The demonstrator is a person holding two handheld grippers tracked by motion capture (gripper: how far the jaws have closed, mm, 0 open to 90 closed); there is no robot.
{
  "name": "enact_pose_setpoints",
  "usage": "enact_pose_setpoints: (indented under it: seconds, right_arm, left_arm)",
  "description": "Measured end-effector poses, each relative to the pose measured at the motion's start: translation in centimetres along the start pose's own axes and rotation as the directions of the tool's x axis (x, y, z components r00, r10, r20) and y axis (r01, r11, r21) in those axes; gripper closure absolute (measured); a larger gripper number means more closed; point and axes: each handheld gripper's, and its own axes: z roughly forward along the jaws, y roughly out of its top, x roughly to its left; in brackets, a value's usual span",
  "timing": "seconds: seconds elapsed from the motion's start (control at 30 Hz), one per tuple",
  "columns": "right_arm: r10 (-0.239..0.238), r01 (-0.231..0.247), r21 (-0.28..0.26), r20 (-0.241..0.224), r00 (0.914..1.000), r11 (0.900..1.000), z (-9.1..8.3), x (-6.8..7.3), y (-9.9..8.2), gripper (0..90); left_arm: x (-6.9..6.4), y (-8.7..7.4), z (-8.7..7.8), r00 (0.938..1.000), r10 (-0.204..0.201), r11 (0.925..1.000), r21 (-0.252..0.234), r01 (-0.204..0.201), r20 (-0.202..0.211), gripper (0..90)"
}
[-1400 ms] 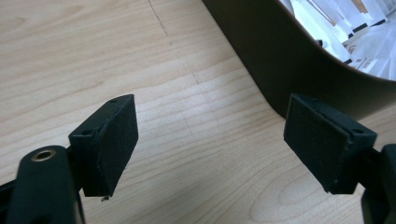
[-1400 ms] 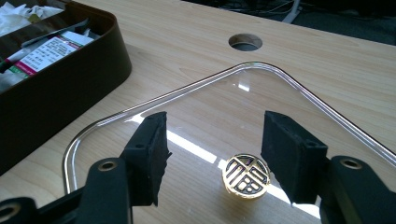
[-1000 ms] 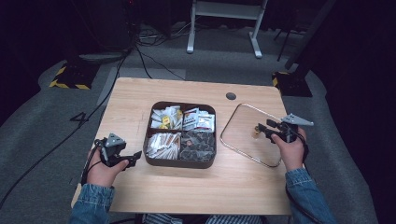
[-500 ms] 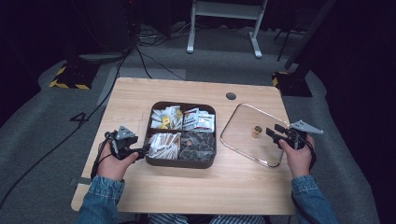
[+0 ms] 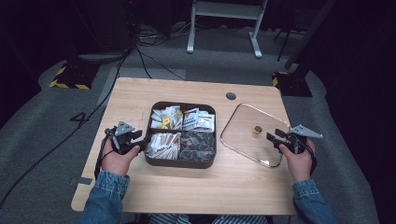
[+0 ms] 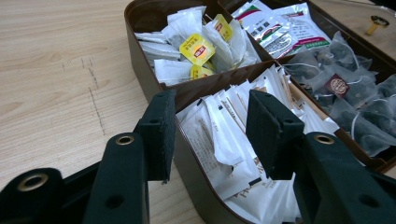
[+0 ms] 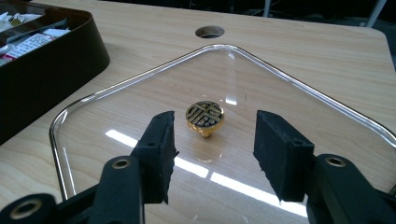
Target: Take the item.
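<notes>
With left gripper (image 5: 140, 142) brought in against the tray (image 6: 140, 60) wall, fingers (image 6: 159, 135) just narrowing astride it yet unclamped, and right gripper (image 5: 275, 139) open short of the lid (image 5: 243, 122) knob (image 7: 204, 116) on the worktop (image 5: 154, 91): steadying likely, re-lidding next.

Blue denim sleeves (image 5: 108, 195), cuffs buttoned at the wrists. Black left gripper (image 5: 136, 142) and right gripper (image 5: 275, 137), each topped by a grey three-cornered plate, trailing a black cable. Flat rough black pads (image 6: 162, 133); brass-ringed screw holes (image 7: 121, 163).
</notes>
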Motion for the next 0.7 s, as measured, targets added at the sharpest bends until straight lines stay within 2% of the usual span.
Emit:
enact_pose_setpoints:
  seconds: [0.1,0.23,0.4,0.5,0.7]
  right_arm:
    - [0.009,-0.009,0.010,-0.009,0.9999,0.9999,-0.2,0.0,-0.2,48.3]
    - [0.001,-0.001,0.021,0.001,1.0000,0.9998,-0.7,-0.1,-0.8,48.5]
    - [0.023,-0.023,0.016,0.014,0.9997,0.9996,-1.6,-0.5,-1.1,48.1]
    - [0.023,-0.023,0.015,0.020,0.9995,0.9996,-1.9,-0.6,-1.3,47.9]
    - [0.023,-0.024,0.016,0.023,0.9995,0.9996,-2.4,-0.6,-1.5,46.7]
  left_arm:
    - [-0.1,0.1,0.7,0.9997,-0.006,1.0000,-0.007,0.007,0.025,56.5]
    - [-0.5,0.5,1.7,0.9994,0.014,0.9999,-0.002,-0.014,0.033,61.0]
    - [-1.0,0.7,3.2,0.9971,0.072,0.9960,0.052,-0.073,0.023,67.8]
    - [-1.2,0.7,3.8,0.9974,0.071,0.9935,0.089,-0.072,0.014,71.6]
    - [-1.2,0.5,4.7,0.9969,0.078,0.9835,0.164,-0.076,-0.010,73.0]
